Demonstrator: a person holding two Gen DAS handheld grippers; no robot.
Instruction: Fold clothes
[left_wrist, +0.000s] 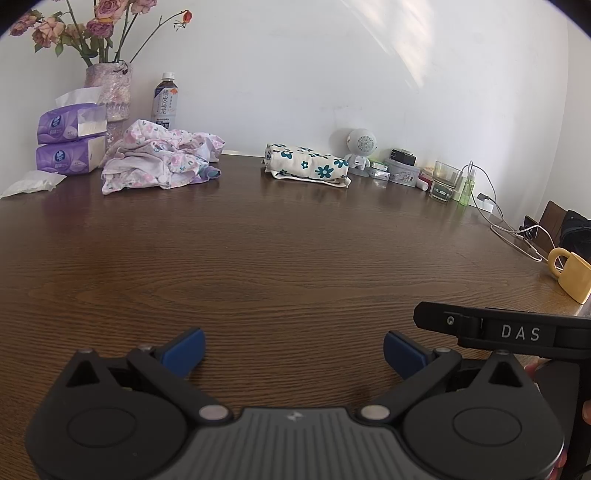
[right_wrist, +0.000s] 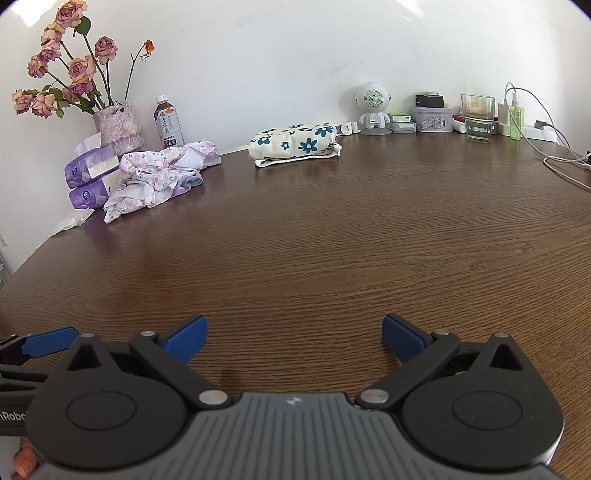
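Left gripper (left_wrist: 293, 350) and right gripper (right_wrist: 293, 338), both spread wide and empty, over the surface (right_wrist: 314, 229), well short of the crumpled floral garment (right_wrist: 155, 173).

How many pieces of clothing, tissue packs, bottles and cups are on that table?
Clothing: 2, a crumpled pink floral garment and a folded teal-flowered one
Tissue packs: 2, purple, stacked
Bottles: 2, a tea bottle and a green spray bottle
Cups: 2, a glass and a yellow mug
Total: 8
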